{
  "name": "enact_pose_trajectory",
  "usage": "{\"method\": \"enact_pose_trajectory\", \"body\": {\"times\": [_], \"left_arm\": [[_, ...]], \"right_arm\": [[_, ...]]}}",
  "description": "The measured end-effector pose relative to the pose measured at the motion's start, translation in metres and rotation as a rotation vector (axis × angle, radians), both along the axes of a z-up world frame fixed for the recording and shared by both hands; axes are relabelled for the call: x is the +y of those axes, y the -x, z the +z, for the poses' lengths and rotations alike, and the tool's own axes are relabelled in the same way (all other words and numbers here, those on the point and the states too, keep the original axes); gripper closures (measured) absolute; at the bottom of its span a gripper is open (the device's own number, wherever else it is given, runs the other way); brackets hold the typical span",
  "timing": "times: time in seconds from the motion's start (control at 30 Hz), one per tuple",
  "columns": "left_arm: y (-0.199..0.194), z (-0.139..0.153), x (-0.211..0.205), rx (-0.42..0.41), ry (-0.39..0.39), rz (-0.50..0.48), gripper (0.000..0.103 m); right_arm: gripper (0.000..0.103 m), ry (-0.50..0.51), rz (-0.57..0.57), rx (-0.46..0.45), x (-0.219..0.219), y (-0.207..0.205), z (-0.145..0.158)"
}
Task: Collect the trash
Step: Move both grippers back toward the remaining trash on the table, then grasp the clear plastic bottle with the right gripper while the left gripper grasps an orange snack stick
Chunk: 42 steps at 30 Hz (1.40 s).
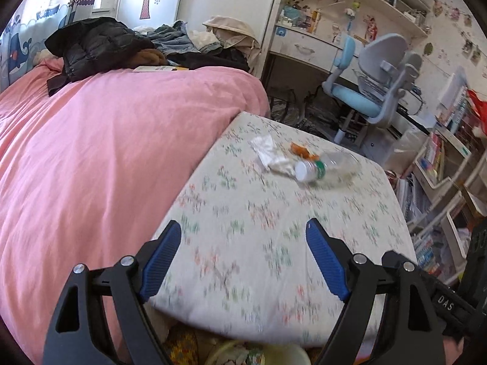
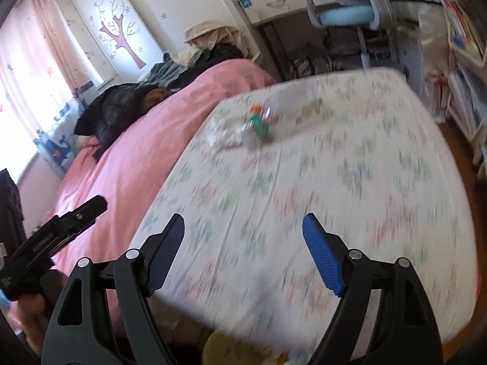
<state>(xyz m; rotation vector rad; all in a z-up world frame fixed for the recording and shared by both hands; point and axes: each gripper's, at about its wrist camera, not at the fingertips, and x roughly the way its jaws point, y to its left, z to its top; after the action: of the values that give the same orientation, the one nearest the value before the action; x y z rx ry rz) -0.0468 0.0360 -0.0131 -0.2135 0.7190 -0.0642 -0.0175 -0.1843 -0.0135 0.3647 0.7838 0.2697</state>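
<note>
While spread wide | left gripper, right gripper | above floral table

Around the one clear plastic bottle, lying on the floral-covered counter: one white wrapper just beside its cap, one orange scrap behind it. Beyond the bottle stands one blue chair. Two hand-held grippers, the left and the right, are nearer than it.
</note>
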Motion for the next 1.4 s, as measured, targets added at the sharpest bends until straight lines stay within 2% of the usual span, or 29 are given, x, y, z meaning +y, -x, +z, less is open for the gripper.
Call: {"method": "enact_pose_trajectory", "body": {"times": [0.2, 0.3, 0.47, 0.6, 0.67, 0.77, 0.87, 0.93, 1.0, 1.1, 1.17, 1.27, 1.33, 1.4], "left_arm": [[-0.064, -0.006, -0.004, 0.032, -0.004, 0.013, 0.023], [-0.091, -0.016, -0.003, 0.071, 0.022, 0.03, 0.023], [-0.124, -0.025, -0.006, 0.107, 0.015, 0.033, 0.023], [-0.144, -0.027, 0.001, 0.123, 0.037, 0.053, 0.023], [-0.151, -0.025, 0.002, 0.117, 0.04, 0.052, 0.023], [-0.162, -0.024, -0.001, 0.1, 0.019, 0.041, 0.023], [-0.173, -0.024, -0.008, 0.084, 0.002, 0.012, 0.023], [-0.179, -0.021, -0.022, 0.059, -0.023, -0.038, 0.023], [-0.182, -0.017, -0.042, 0.025, -0.053, -0.114, 0.023], [-0.186, -0.018, -0.078, -0.008, -0.125, -0.235, 0.023], [-0.191, -0.027, -0.102, 0.001, -0.172, -0.295, 0.023], [-0.203, -0.044, -0.124, 0.043, -0.215, -0.323, 0.023], [-0.209, -0.057, -0.136, 0.081, -0.246, -0.34, 0.025], [-0.213, -0.066, -0.146, 0.106, -0.274, -0.353, 0.028]], "right_arm": [[0.026, 0.09, -0.11, -0.001, -0.004, -0.101, -0.003], [0.026, 0.087, -0.178, 0.03, -0.006, -0.141, -0.015], [0.026, 0.132, -0.227, 0.071, 0.007, -0.191, -0.033], [0.019, 0.17, -0.28, 0.116, 0.014, -0.221, -0.052], [0.017, 0.199, -0.264, 0.127, 0.013, -0.233, -0.064], [0.011, 0.202, -0.184, 0.108, 0.003, -0.234, -0.072], [0.013, 0.199, -0.107, 0.122, -0.02, -0.226, -0.071], [0.026, 0.201, -0.066, 0.136, -0.032, -0.219, -0.068], [0.032, 0.186, -0.029, 0.156, -0.043, -0.207, -0.064], [0.034, 0.139, 0.02, 0.18, -0.061, -0.185, -0.063], [0.035, 0.107, 0.041, 0.198, -0.07, -0.176, -0.063], [0.035, 0.146, 0.05, 0.193, -0.076, -0.17, -0.06], [0.029, 0.149, 0.025, 0.185, -0.084, -0.168, -0.064], [0.028, 0.126, 0.004, 0.163, -0.091, -0.17, -0.067]]}}
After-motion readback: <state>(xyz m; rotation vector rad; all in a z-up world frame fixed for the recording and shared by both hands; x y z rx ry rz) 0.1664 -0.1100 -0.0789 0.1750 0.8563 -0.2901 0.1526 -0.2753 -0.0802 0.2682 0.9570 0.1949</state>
